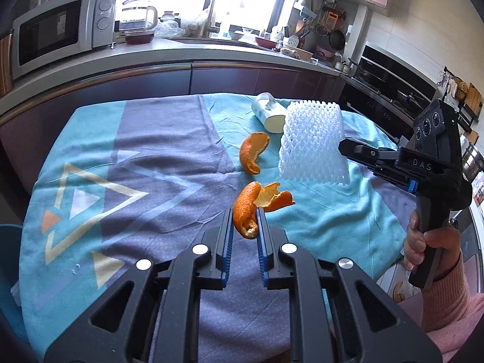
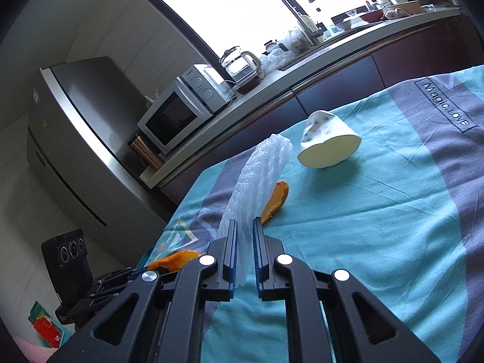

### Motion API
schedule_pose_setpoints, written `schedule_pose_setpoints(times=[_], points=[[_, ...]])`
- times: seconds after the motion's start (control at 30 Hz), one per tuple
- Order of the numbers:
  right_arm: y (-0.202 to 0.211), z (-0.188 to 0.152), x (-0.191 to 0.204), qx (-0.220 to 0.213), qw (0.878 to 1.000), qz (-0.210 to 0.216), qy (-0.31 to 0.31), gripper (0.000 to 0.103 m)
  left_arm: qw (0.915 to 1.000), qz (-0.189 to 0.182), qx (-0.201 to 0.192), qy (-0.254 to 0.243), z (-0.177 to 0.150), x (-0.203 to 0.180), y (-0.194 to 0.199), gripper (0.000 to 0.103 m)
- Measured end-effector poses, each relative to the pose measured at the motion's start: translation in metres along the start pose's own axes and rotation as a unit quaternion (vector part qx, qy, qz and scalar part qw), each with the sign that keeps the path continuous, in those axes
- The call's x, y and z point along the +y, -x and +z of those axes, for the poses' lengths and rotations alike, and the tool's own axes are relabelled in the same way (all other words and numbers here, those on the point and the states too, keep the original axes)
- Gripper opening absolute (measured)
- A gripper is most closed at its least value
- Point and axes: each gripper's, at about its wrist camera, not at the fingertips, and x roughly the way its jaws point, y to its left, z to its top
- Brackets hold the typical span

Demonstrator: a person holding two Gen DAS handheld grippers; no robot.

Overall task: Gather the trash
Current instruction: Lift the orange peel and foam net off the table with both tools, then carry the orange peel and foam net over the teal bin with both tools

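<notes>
**Both hands loaded; one peel and a cup left on the desk**

Left hand-held gripper [image 1: 245, 220]: jaws nearly together, clamped on a curled orange peel [image 1: 251, 208]. The peel hangs between the blue pads and appears lifted clear of the cloth, its torn end spreading to the right of the jaws.

Right hand-held gripper [image 2: 244, 230]: jaws nearly together, clamped on the edge of a white foam fruit net [image 2: 257, 181]. In the left wrist view the net [image 1: 311, 142] stands on edge, held from its right side, its lower border close over the cloth.

Landmark: the foam net. A second orange peel [image 1: 252, 152] lies on the desk [image 1: 151, 157] just left of the net, uncollected. Its long axis runs roughly from far to near, curving like a crescent. A white dotted cup [image 1: 269, 113] lies on its side behind the net, open mouth toward the cameras.

No bin or bag can be identified with certainty in either view.

Judgement: the next move is most likely a carry to a disposal point, since neither gripper has room for more. The loose peel lies between the two grippers, closer to the net than to the held peel, so the right hand would have the shorter reach on return. Risk: the net is light and pinched only at one edge; it may swing or slip.
</notes>
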Motion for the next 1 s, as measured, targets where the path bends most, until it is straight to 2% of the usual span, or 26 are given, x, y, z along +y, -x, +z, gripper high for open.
schedule_pose_setpoints(times=[0.5,1.0], points=[[-0.050,-0.017,0.057,0.051,0.996,0.060,0.033,0.009,0.9964,0.064,-0.025,0.050,-0.023,0.059,0.056,0.015],[-0.097,-0.029,0.103,0.098,0.988,0.098,0.064,0.009,0.9892,0.111,-0.043,0.085,-0.043,0.096,0.092,0.015]])
